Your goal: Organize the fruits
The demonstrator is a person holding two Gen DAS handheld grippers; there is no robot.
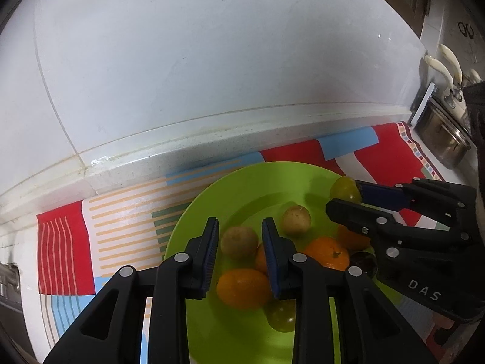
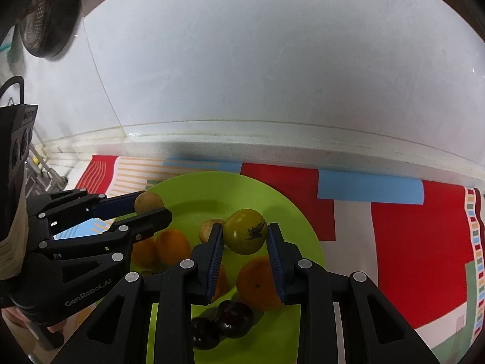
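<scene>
The right gripper (image 2: 245, 236) pinches a green tomato (image 2: 245, 235) just above the green plate (image 2: 291, 212). The left gripper (image 1: 241, 236) clasps a brown round fruit (image 1: 239, 242) over the plate's left half; whether its pads still press is unclear. Oranges (image 2: 257, 285) and dark plums (image 2: 235, 318) lie on the plate, which rests on a striped mat (image 2: 409, 242).
</scene>
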